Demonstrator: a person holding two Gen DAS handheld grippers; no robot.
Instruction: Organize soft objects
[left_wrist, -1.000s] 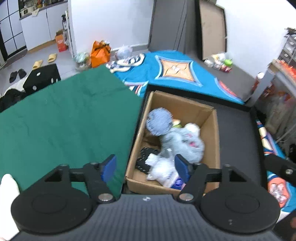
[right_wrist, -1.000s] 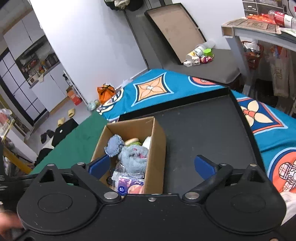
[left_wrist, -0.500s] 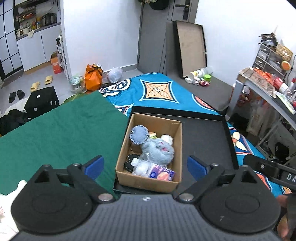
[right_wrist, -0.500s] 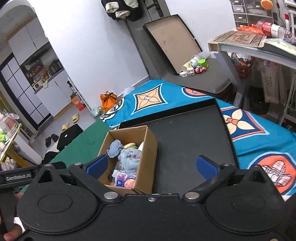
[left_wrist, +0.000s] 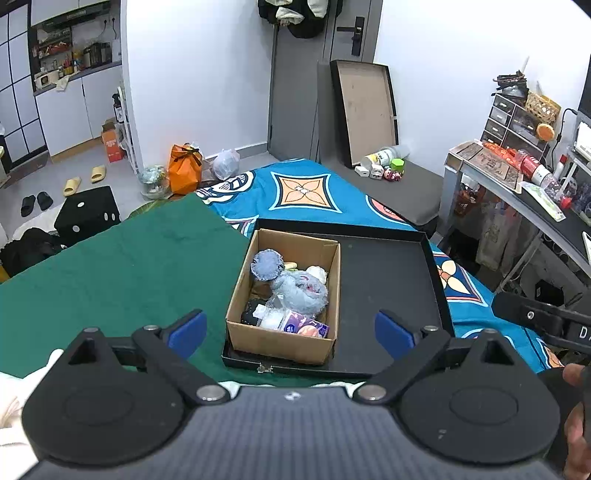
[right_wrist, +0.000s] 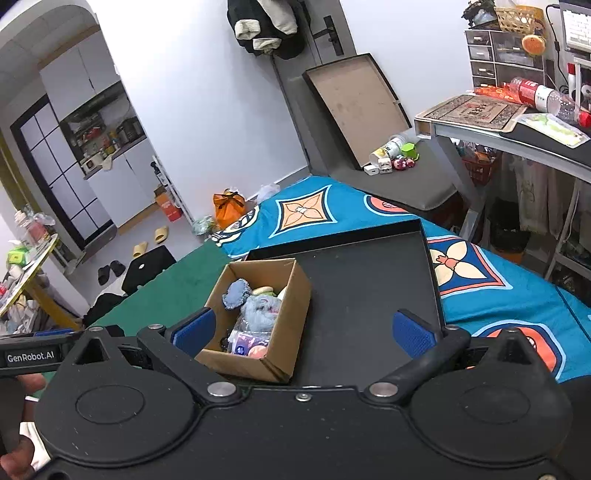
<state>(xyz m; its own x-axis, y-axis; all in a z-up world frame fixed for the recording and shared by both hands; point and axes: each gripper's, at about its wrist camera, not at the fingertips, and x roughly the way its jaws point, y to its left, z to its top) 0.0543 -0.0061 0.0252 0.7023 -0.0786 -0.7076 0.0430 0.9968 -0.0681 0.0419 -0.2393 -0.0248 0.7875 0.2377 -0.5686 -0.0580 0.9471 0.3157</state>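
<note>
Soft toys piled in cardboard box on black tray. We hold left gripper and right gripper spread wide, empty, above box; sorting looks finished.

Bright, even indoor light; sharp; fisheye-bent edges.
</note>
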